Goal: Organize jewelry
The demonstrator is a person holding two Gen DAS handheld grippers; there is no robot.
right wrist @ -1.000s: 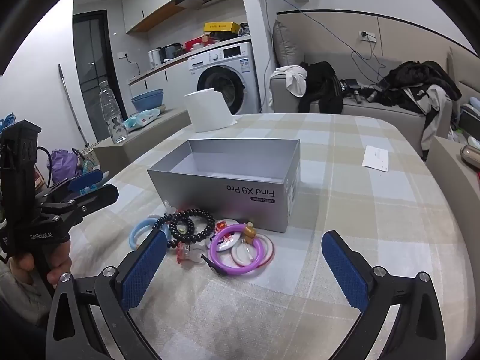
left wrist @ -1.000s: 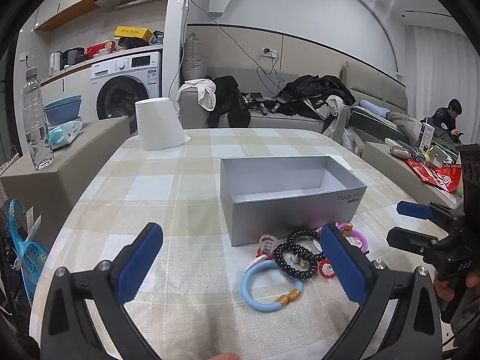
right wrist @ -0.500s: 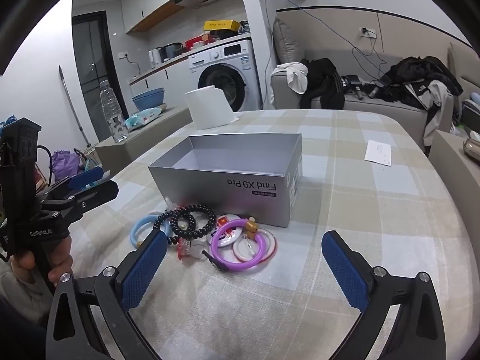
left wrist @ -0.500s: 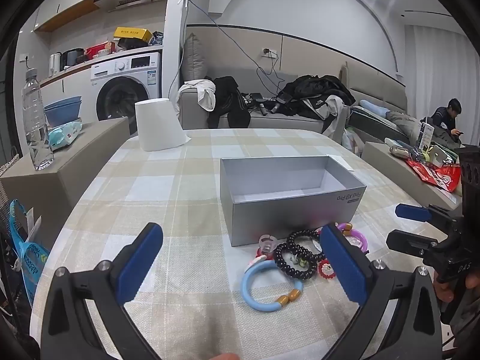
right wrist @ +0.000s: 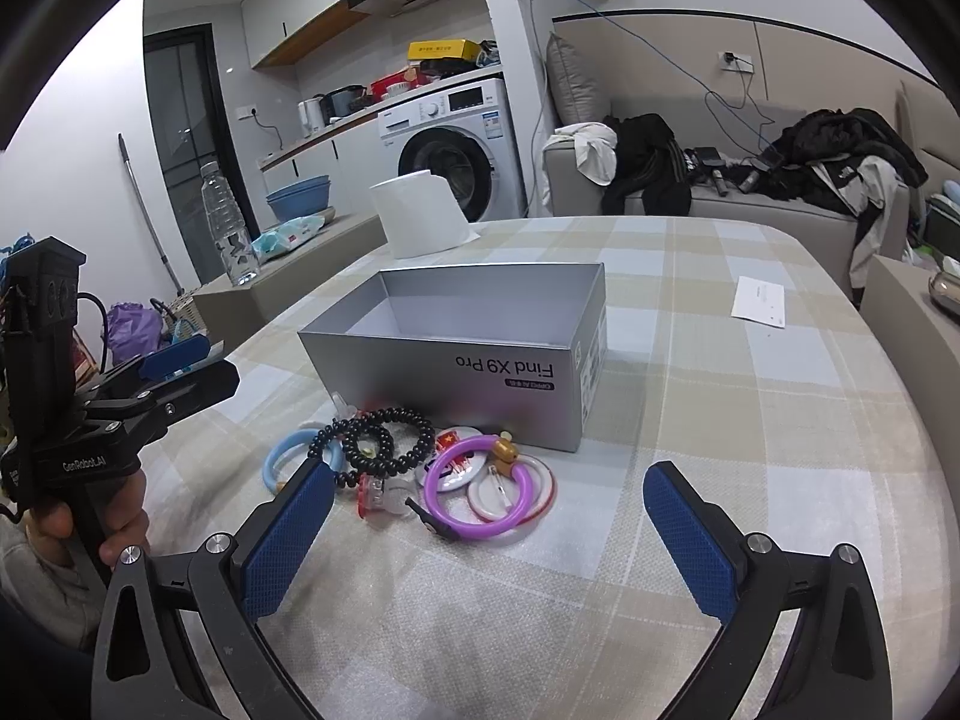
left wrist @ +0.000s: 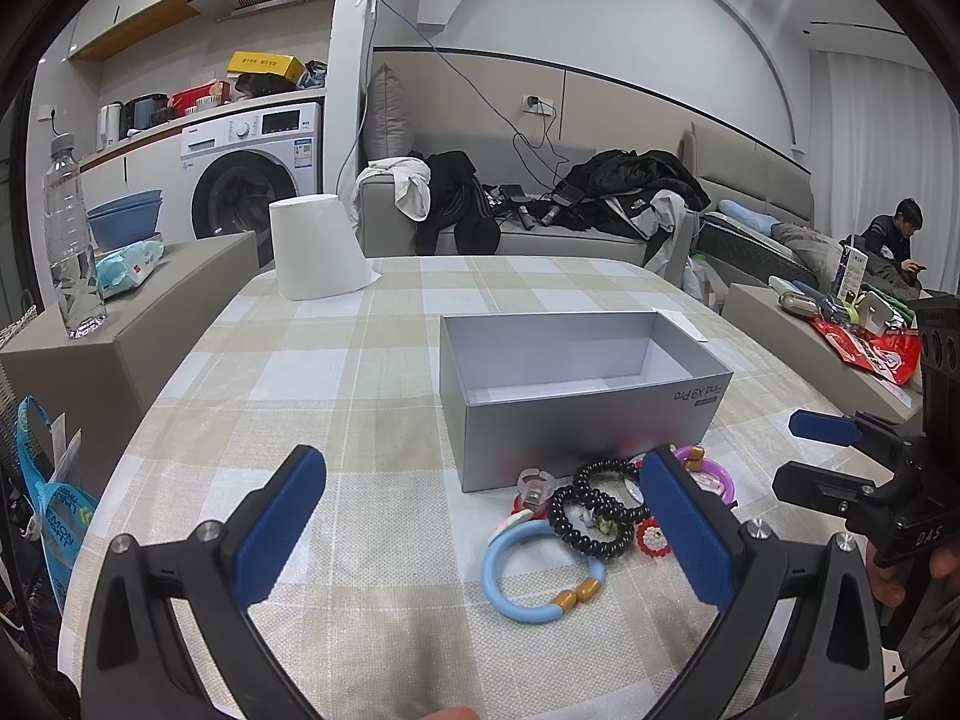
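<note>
An empty grey box (left wrist: 576, 384) (right wrist: 474, 354) stands on the checked tablecloth. In front of it lies a pile of jewelry: a light blue bangle (left wrist: 540, 570) (right wrist: 288, 456), black bead bracelets (left wrist: 591, 510) (right wrist: 378, 438), a purple bangle (right wrist: 480, 492) (left wrist: 714, 474), a white-and-red ring (right wrist: 510, 495) and small badges. My left gripper (left wrist: 480, 528) is open, low and just left of the pile. My right gripper (right wrist: 486, 540) is open too, hovering just before the purple bangle. Neither holds anything. Each gripper also shows at the side of the other view.
A white paper roll (left wrist: 315, 246) stands at the table's far left. A paper slip (right wrist: 759, 300) lies to the right of the box. A water bottle (left wrist: 72, 240) stands on a low cabinet left of the table. A sofa with clothes is behind; a person (left wrist: 894, 240) sits far right.
The right gripper has drifted slightly forward and left toward the pile. The left gripper has barely moved. Both stay open.
</note>
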